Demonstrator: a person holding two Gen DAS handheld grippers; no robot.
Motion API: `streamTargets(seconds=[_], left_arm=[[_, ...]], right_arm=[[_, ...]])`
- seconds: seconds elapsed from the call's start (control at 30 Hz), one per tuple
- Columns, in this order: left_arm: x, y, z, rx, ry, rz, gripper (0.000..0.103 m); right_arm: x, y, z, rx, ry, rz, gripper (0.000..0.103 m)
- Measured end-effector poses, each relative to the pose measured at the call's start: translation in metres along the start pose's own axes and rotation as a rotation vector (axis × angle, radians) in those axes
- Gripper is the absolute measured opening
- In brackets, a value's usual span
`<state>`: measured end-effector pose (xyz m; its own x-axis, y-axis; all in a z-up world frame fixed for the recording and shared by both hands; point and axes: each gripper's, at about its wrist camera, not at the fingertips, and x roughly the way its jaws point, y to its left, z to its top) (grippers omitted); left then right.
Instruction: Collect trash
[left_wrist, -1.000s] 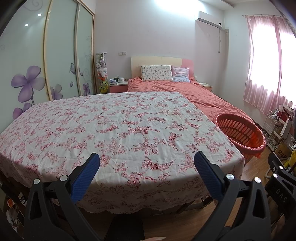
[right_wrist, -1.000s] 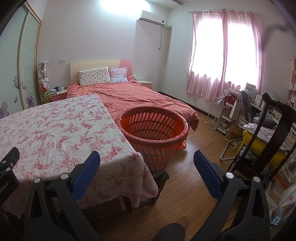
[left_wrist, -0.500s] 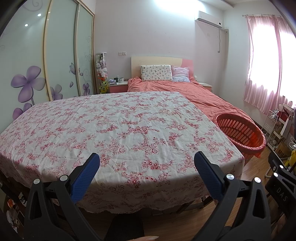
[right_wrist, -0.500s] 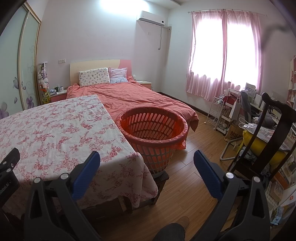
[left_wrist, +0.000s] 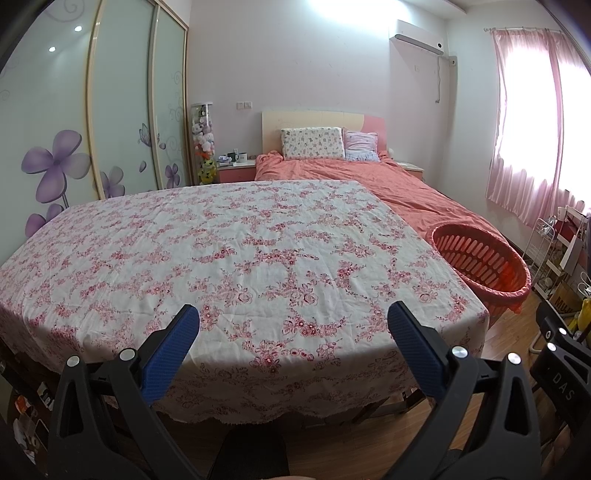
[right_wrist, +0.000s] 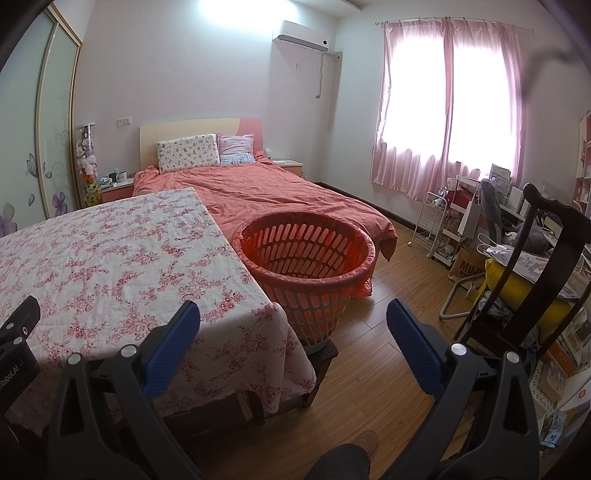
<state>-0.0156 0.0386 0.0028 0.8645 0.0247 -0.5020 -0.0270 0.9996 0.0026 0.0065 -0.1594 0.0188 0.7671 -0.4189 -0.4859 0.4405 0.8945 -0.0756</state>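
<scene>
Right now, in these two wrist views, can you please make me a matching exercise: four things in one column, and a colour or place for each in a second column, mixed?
Things:
1. round slotted plastic basket
2. floral tablecloth
3. window curtains
4. gripper pads

Descriptions:
A. blue
B. orange-red, beside the table's corner
C. pink, hanging at the bright window
D. white with red flowers, spread over the table

Pairs: 1-B, 2-D, 3-C, 4-A
</scene>
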Motion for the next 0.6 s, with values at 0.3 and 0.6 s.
streamTargets(seconds=[0.3,0.6], left_arm=[[-0.0001,-0.0006,-0.0003,0.002,0.0,0.0,0.1],[0.0003,-0.001,-0.0005,0.004,0.0,0.001,0.1]], right_arm=[[0.0,-0.0006,0.0001,0.001,0.0,0.0,0.099],[-0.0002,-0.0004,0.0001,0.002,0.001,0.001,0.099]])
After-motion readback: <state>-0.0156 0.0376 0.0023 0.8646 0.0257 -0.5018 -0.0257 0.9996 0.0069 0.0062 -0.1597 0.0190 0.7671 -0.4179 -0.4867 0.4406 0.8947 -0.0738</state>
